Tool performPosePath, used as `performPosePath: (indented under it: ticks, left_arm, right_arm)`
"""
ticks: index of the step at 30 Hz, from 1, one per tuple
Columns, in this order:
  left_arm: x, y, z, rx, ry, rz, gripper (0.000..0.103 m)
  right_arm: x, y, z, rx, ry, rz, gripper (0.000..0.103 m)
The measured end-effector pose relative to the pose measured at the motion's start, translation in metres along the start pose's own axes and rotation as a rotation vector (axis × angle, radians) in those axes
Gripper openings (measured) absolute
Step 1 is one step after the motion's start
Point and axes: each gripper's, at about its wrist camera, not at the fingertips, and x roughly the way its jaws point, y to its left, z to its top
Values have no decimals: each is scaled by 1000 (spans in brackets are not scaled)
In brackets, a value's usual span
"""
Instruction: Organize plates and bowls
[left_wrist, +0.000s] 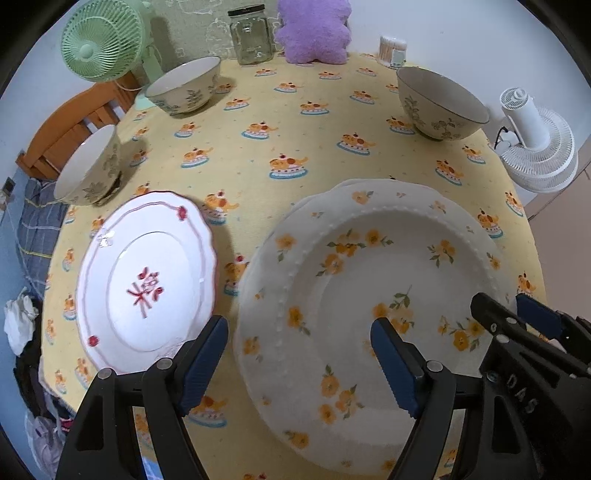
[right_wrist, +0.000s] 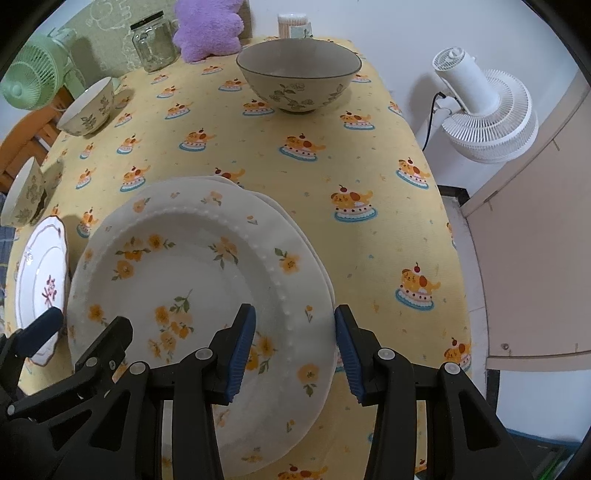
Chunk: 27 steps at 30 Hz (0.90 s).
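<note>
- A white flower plate (right_wrist: 192, 280) with yellow blooms is stacked on another plate on the yellow table (right_wrist: 369, 166).
- Its rim is straddled by the spread right gripper (right_wrist: 295, 343), not pinched.
- The left gripper (left_wrist: 299, 350) is spread wide.

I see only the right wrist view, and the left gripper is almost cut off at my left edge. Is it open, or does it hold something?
Observer: The left gripper is open and holds nothing. It straddles the left rim of the flowered plate.
Operator: Does the red-patterned plate touch the flowered one?
Observer: No. The red-patterned plate lies apart, and the tablecloth shows between them.
Operator: The nearest left bowl is cut off for me. Is it upright?
Observer: Yes, that bowl stands upright just beyond the red-patterned plate.
</note>
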Motion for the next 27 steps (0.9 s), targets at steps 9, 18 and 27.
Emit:
performPosePath:
  ticks: [9, 18, 27]
  left_arm:
    - [-20, 42, -4, -36, -22, -10, 83]
    - [-39, 101, -7, 10, -70, -63, 89]
    - [-40, 172, -3, 66, -128, -73, 89]
  right_arm:
    - [-30, 32, 2, -33, -74, 62, 66]
    - [-57, 106, -8, -43, -133, 74, 76]
    - [-65, 184, -16, -14, -190, 127, 76]
